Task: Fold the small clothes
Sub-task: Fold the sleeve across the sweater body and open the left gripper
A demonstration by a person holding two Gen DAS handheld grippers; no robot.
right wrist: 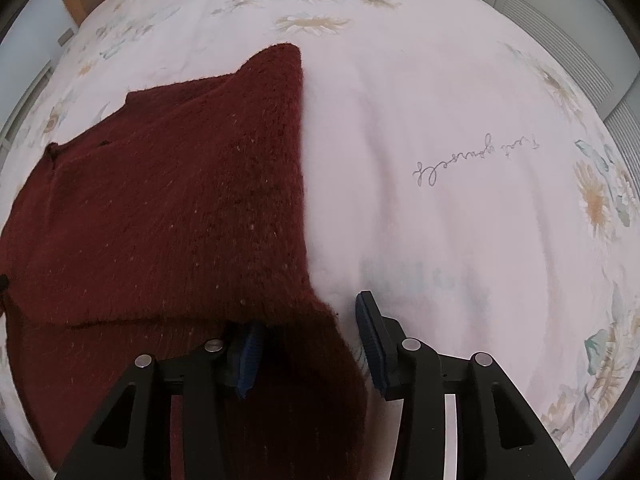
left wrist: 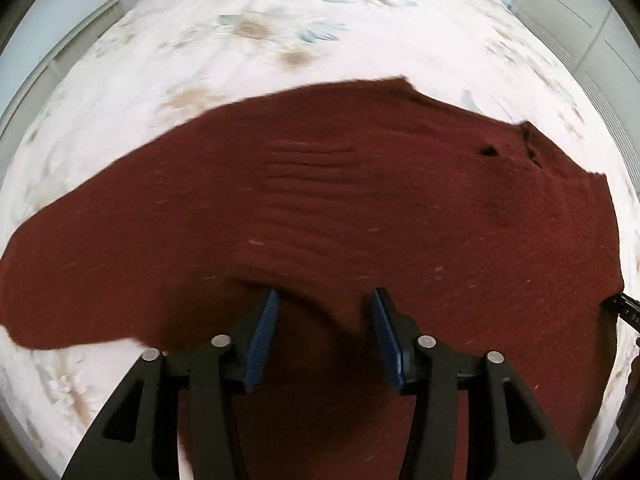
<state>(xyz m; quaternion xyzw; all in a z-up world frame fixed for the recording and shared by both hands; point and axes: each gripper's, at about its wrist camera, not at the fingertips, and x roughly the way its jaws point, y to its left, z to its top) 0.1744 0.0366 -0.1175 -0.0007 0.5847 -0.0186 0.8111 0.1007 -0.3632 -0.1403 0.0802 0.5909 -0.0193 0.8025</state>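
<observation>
A dark red knitted sweater [left wrist: 320, 208] lies spread on the bed, partly folded over itself. My left gripper [left wrist: 324, 300] is open, its blue pads [left wrist: 264, 336] standing apart over the sweater's near edge, with cloth between and below them. In the right wrist view the sweater [right wrist: 168, 200] fills the left half, its straight right edge running down the middle. My right gripper [right wrist: 308, 312] is open at the sweater's near right corner; the left pad [right wrist: 248, 360] is partly under the cloth and the right pad [right wrist: 372, 340] is over bare sheet.
The bed has a white sheet with a flower print [left wrist: 256, 32] and handwriting print [right wrist: 476, 160]. White cabinets [left wrist: 580, 20] stand at the right of the bed. A wooden headboard corner [right wrist: 78, 0] shows at the far left. The other gripper's tip [left wrist: 628, 308] shows at the right edge.
</observation>
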